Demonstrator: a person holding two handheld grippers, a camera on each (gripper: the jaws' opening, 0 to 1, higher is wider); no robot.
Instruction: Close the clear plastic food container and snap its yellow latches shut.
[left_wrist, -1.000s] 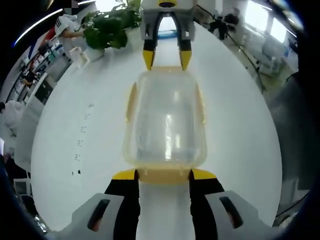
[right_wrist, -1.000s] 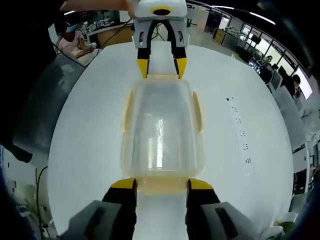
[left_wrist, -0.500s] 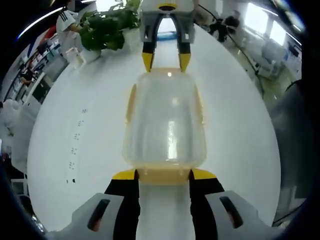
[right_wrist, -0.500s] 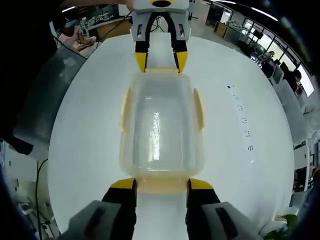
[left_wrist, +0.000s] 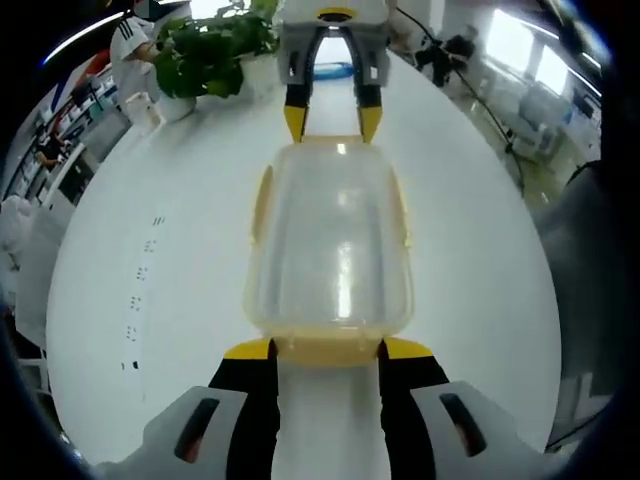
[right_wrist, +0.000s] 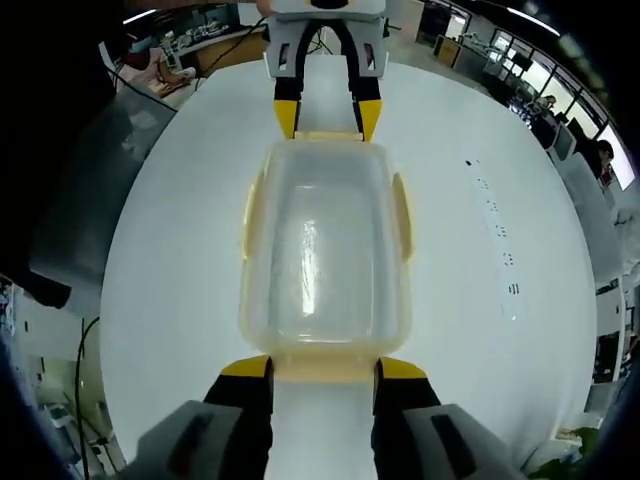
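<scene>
Clear container (left_wrist: 330, 240) spans between both grippers' open jaws

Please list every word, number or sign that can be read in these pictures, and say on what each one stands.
No text can be read.
Small dark marks on the white table: too small to read.
Clear container and its yellow latches: no label shows.

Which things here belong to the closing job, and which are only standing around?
For the job:
- clear container
- yellow latches
- left tool
- right tool

Only standing around:
- potted plant
- white table
- black marks on the table
</scene>
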